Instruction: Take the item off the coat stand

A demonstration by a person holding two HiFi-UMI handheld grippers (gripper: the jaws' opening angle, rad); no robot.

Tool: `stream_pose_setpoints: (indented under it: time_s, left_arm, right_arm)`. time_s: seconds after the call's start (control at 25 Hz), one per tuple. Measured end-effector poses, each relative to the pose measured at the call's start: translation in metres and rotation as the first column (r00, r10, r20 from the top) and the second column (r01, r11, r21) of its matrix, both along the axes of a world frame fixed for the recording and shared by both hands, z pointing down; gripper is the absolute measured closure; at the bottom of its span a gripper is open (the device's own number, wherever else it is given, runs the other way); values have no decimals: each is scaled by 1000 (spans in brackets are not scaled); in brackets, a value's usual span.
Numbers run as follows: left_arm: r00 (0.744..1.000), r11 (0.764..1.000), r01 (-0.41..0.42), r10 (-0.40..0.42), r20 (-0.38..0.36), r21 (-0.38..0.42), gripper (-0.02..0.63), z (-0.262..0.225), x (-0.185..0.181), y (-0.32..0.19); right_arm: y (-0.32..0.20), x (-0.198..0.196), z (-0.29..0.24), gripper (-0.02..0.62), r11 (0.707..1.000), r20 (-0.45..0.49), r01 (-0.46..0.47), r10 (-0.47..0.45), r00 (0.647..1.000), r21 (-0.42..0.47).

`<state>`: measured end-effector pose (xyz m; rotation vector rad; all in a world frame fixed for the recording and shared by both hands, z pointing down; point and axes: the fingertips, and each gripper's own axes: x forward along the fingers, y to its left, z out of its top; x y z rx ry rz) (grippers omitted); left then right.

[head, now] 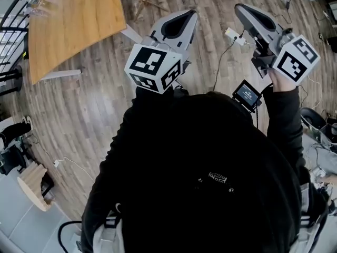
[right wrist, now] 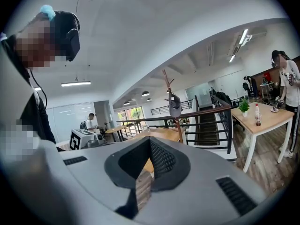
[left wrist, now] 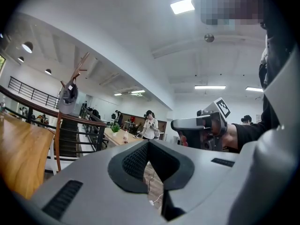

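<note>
Your left gripper (left wrist: 149,146) and right gripper (right wrist: 150,142) are both clenched shut, with nothing between the jaws. The grey cap (right wrist: 175,104) hangs on the coat stand (right wrist: 167,81) near the black railing (right wrist: 206,112), well apart from both.

A wooden table (head: 73,25) stands on the plank floor (head: 89,120). A black-barred railing (right wrist: 205,111) runs beside it. A second table (right wrist: 262,121) carries a potted plant (right wrist: 243,106) and a bottle (right wrist: 257,116).

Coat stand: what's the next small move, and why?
Probably step closer to the coat stand. The grey cap hanging on it looks far off, out of reach, and the left gripper and right gripper are both shut and empty.
</note>
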<state>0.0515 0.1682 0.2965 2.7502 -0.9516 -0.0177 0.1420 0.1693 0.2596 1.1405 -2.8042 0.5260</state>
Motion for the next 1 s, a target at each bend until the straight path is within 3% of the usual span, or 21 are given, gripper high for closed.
stream_pose_setpoints:
  time_s: [0.28,0.64,1.0]
  left_arm:
    - [999,999,31,-31,-18,-30,600,10,-41,-24]
    - [999,998,46,-46,4,-34,601,18,-47,-54]
    - [994,994,105,-103,39,-28,600,18,-72,-117]
  right_arm:
    - [-23,-37,8,580,999,4,20,-20,1000,-28]
    - [-54,-46,17,580,998,2,45,-45,999,-42]
    - [-131,-67,9,580,994,36,106,-105,994,-19]
